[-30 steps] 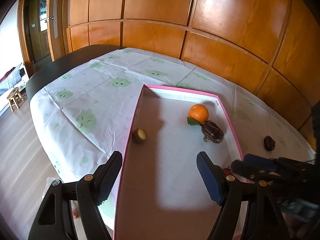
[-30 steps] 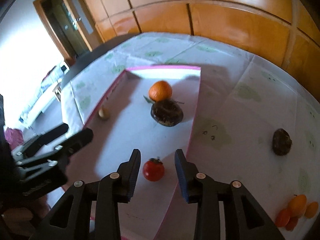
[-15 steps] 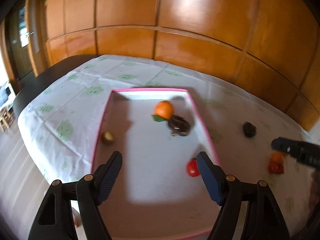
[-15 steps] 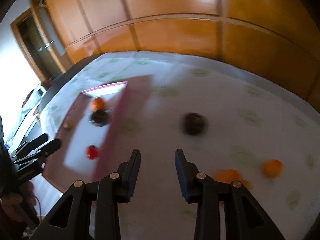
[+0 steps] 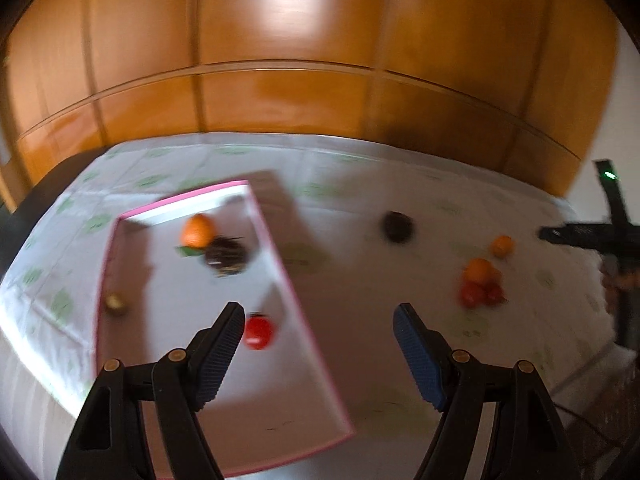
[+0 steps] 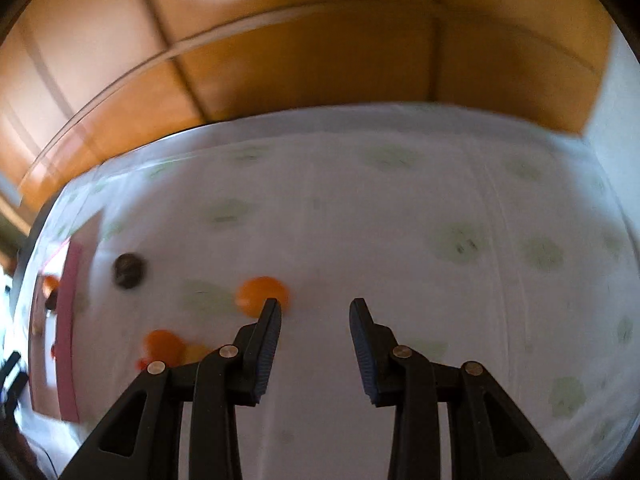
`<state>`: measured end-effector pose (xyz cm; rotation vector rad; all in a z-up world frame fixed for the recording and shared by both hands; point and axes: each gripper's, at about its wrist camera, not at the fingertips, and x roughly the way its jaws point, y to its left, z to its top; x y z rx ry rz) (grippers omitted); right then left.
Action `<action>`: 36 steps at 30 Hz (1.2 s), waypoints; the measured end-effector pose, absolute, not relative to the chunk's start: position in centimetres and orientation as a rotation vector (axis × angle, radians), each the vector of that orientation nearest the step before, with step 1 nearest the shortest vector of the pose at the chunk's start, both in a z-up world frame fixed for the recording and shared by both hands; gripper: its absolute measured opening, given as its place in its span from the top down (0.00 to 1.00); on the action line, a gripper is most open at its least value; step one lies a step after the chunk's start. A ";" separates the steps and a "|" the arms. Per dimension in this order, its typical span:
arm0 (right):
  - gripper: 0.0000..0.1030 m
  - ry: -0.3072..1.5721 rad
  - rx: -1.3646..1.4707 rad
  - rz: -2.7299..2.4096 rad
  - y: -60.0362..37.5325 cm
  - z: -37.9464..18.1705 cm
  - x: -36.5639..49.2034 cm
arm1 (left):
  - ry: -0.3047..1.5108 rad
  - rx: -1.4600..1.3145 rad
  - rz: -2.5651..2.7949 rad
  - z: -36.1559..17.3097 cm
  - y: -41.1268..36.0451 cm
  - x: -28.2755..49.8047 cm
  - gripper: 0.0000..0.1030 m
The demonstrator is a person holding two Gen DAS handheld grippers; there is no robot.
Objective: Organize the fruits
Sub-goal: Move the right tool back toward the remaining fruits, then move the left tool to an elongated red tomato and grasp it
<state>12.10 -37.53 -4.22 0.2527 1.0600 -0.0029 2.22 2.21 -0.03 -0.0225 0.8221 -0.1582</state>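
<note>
- The right tool (image 6: 315, 312) hangs spread and empty over the surface (image 6: 400, 216); a lone orange fruit (image 6: 260, 294) sits at its ten o'clock, partly behind the left finger, which looks like the next pick.
- The left tool (image 5: 319, 322) is also wide apart with nothing between its fingers, poised above the pink-rimmed tray's (image 5: 296, 308) right edge, likely standing by rather than reaching.
- Inside the tray lie a red tomato (image 5: 259, 331) at its nine o'clock, then an orange (image 5: 197, 230), a dark fruit (image 5: 225, 255) and a small brown one (image 5: 115, 302) toward eleven.
- Loose on the cloth at one o'clock: another dark fruit (image 5: 397, 226) and a clump of orange and red fruits (image 5: 480, 284), presumably waiting for the tray.
</note>
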 end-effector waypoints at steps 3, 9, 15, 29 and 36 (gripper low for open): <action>0.65 1.086 0.299 -0.038 -38.6 -4.7 12.6 | 0.844 0.012 -0.232 -0.5 -0.3 2.3 0.25; 0.65 1.085 0.325 -0.019 -38.4 -4.5 12.4 | 0.901 0.096 -0.377 -2.3 -5.1 3.3 0.31; 0.65 1.068 0.353 -0.007 -38.8 -4.1 12.3 | 0.944 0.117 -0.476 -3.7 -8.5 4.9 0.52; 0.65 1.043 0.405 0.019 -39.0 -3.4 12.4 | 1.016 0.178 -0.526 -6.8 -13.4 8.8 0.63; 0.65 1.037 0.389 0.029 -38.7 -3.3 12.6 | 1.023 0.185 -0.525 -7.7 -14.2 9.8 0.65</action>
